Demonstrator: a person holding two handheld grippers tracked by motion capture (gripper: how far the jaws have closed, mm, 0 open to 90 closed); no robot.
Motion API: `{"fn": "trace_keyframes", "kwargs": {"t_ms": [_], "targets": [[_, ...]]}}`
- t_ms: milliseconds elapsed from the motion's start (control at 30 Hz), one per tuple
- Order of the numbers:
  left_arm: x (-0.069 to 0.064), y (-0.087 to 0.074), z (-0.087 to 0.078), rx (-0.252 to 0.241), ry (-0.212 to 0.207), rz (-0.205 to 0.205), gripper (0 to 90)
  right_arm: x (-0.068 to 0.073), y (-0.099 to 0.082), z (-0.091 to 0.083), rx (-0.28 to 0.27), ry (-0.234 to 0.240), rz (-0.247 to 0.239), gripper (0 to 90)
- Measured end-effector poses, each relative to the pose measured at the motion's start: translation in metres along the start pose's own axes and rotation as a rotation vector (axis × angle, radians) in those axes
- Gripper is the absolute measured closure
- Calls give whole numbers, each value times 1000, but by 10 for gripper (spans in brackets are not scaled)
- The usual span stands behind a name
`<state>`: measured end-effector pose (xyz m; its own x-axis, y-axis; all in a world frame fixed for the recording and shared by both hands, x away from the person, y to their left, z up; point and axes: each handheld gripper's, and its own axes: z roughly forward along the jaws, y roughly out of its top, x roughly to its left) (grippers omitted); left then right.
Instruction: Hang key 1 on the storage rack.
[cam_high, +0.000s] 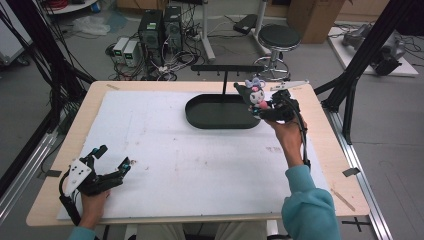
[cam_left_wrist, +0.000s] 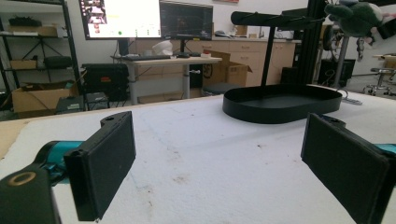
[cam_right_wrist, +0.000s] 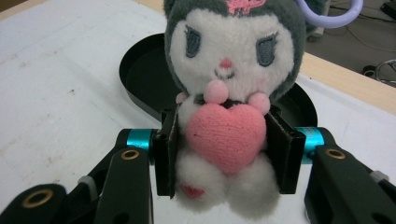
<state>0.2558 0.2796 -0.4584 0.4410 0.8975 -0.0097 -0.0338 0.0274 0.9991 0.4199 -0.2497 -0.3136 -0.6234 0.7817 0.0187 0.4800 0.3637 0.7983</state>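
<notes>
Left gripper (cam_high: 113, 159) rests low on the near left of the tabletop (cam_high: 165, 155), fingers spread, nothing between. Farther off, right gripper (cam_high: 256, 107) is raised, fingers pinching one plush toy (cam_right_wrist: 229, 93) upright above the right end of one black tray (cam_high: 200, 117).
</notes>
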Motion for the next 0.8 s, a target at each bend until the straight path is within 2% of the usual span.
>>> {"fn": "trace_keyframes", "kwargs": {"t_ms": [133, 367, 800], "targets": [[0, 0, 0, 0, 0, 0, 105, -3, 4, 3, -7, 0, 3, 534], [0, 0, 0, 1, 0, -1, 105, -6, 12, 10, 14, -24, -9, 534], [0, 0, 0, 0, 0, -2, 105, -14, 14, 24, 35, -57, -30, 533]]}}
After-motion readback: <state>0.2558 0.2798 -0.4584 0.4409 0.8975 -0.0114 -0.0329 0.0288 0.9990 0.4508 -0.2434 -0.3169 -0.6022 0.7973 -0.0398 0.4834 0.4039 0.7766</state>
